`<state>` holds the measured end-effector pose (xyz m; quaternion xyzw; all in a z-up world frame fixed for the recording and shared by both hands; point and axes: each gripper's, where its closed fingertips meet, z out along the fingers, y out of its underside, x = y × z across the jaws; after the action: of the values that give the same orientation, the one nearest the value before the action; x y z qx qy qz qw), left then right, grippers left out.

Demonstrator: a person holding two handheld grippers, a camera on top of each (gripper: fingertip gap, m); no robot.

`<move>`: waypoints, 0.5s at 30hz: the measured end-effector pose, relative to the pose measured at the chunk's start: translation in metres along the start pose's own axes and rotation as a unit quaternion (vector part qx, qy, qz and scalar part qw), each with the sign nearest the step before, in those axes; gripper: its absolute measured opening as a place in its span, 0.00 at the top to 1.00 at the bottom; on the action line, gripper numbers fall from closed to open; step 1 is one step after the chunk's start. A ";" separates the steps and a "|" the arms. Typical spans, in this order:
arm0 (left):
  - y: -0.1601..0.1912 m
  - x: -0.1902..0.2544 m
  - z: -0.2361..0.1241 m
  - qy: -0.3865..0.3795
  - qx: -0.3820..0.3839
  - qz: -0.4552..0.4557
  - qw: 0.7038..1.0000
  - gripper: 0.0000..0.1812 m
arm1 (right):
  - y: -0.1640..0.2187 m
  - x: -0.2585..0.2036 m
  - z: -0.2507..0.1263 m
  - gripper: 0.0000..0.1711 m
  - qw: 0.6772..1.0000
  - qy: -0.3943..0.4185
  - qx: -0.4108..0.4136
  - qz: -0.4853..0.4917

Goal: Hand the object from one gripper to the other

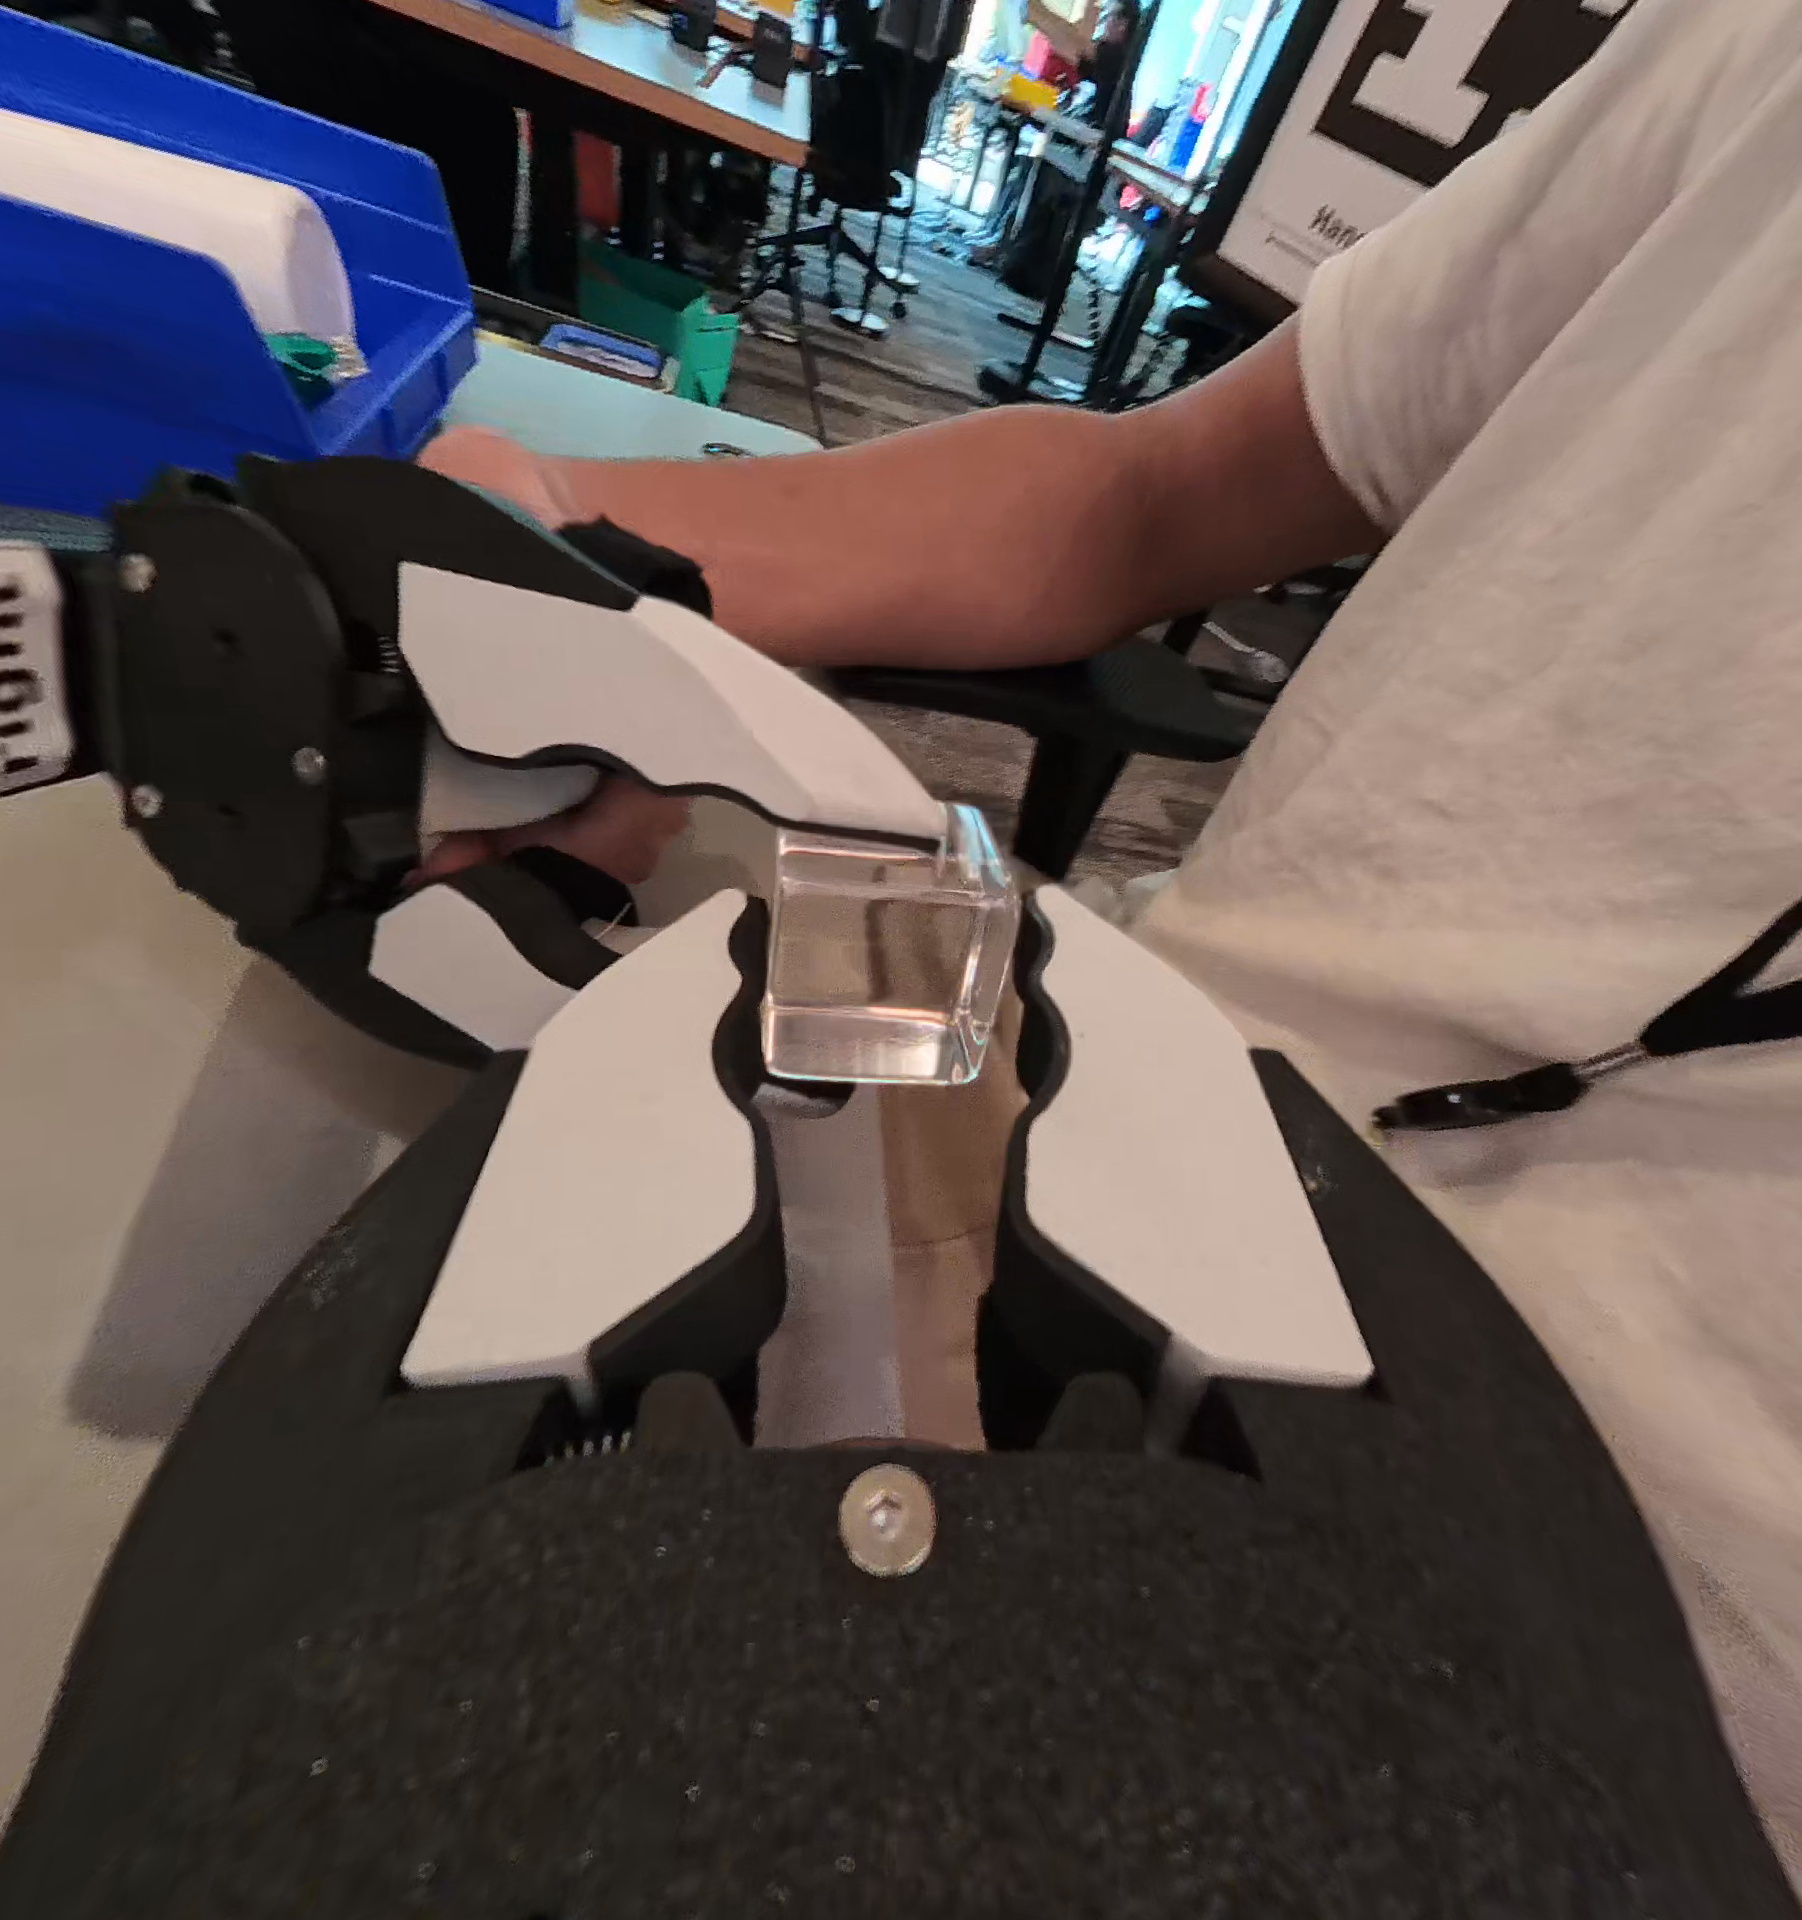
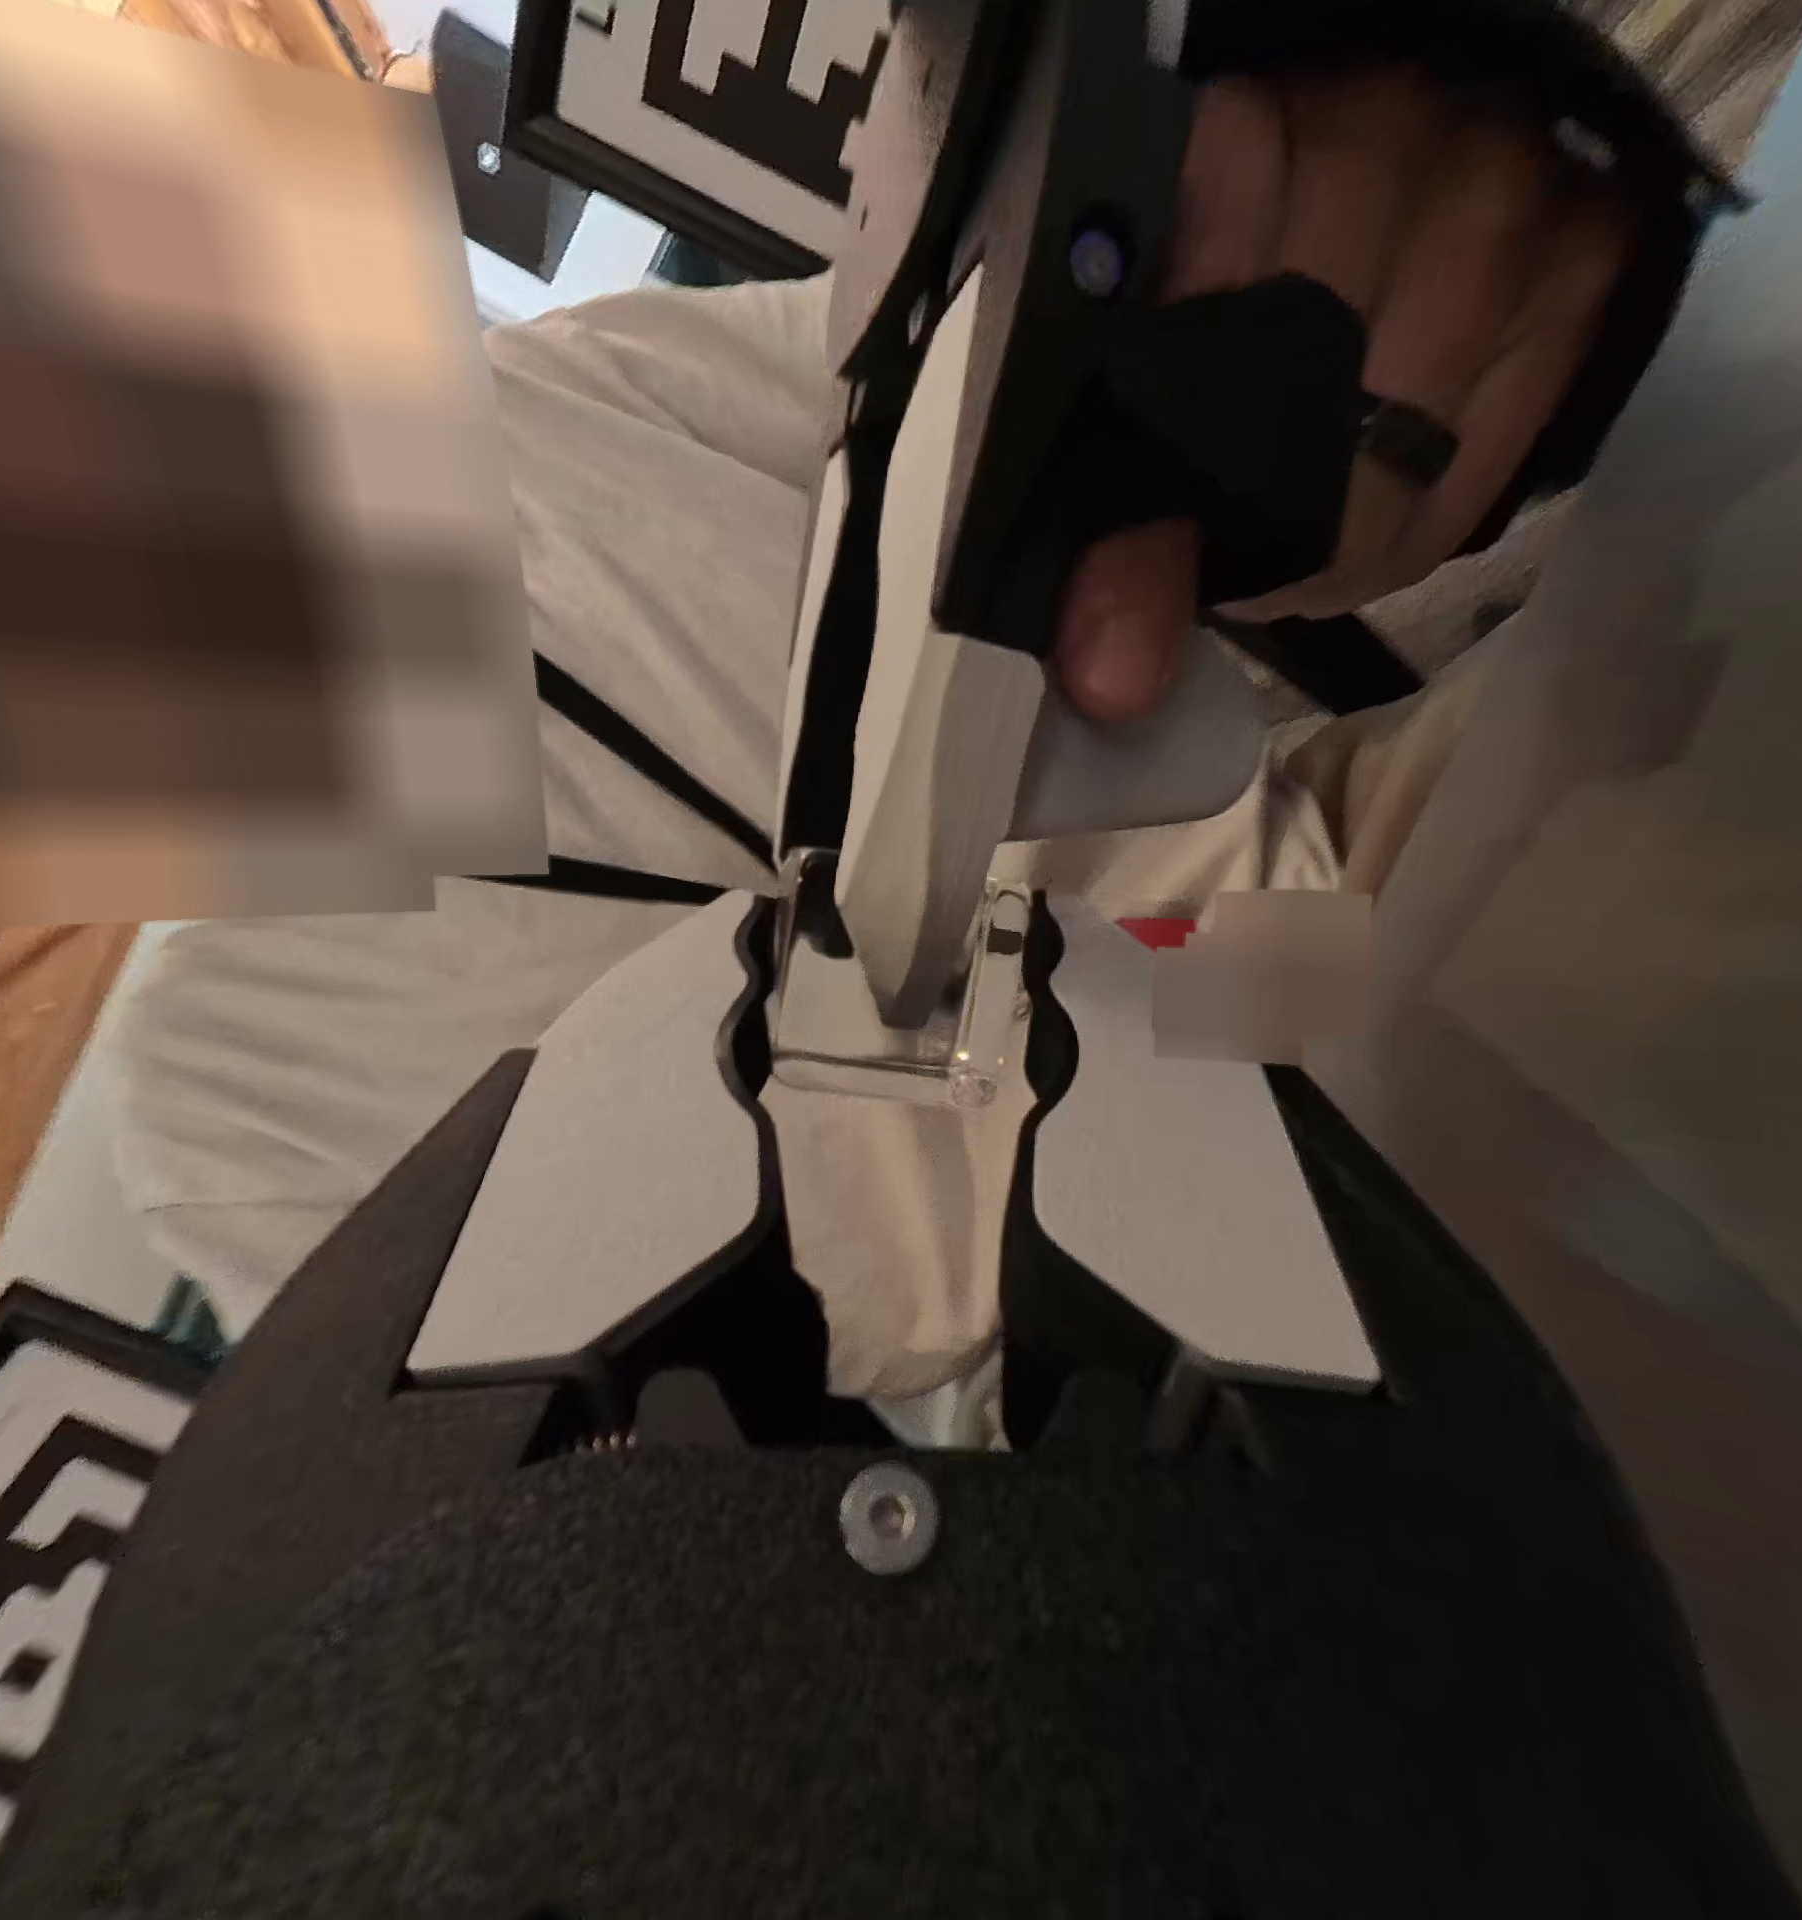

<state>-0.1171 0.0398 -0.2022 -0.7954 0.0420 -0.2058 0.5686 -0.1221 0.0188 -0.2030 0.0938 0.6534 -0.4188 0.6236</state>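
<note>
Nearest in my left wrist view, my left gripper has its white fingers closed partway onto the clear acrylic block, whose side faces sit against the wavy black pads on both sides. The block is close to a cube, so I cannot pick out a long axis; it sits square between the fingers, one flat face toward the camera, held in the air above the pale table. My right gripper comes in from the left across this view, one white finger lying along the block's top face; its other finger is hidden below. In the right wrist view, my right gripper likewise has the same block between its pads, both sides touching, while the left gripper reaches down from above with a finger over the block's far face. So both tools grip the block at once, at right angles to each other. Beyond them are my forearm and white T-shirt, and further left a blue bin.
</note>
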 end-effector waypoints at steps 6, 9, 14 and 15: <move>-0.016 -0.030 -0.023 -0.057 0.054 -0.053 0.996 0.75 | -0.036 0.000 -0.031 0.70 0.982 0.107 0.128 -0.087; -0.023 -0.059 -0.047 -0.105 0.111 -0.108 0.982 0.75 | -0.065 0.007 -0.070 0.68 0.934 0.225 0.240 -0.142; -0.035 -0.091 -0.085 -0.145 0.224 -0.190 0.945 0.76 | -0.085 0.014 -0.084 0.67 0.873 0.318 0.306 -0.207; -0.037 -0.094 -0.090 -0.141 0.244 -0.202 0.938 0.75 | -0.087 0.017 -0.077 0.67 0.870 0.324 0.304 -0.213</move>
<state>-0.2425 0.0013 -0.1701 -0.6447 -0.2521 -0.2060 0.6916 -0.2384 0.0081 -0.1911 0.2679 0.6637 -0.6650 0.2132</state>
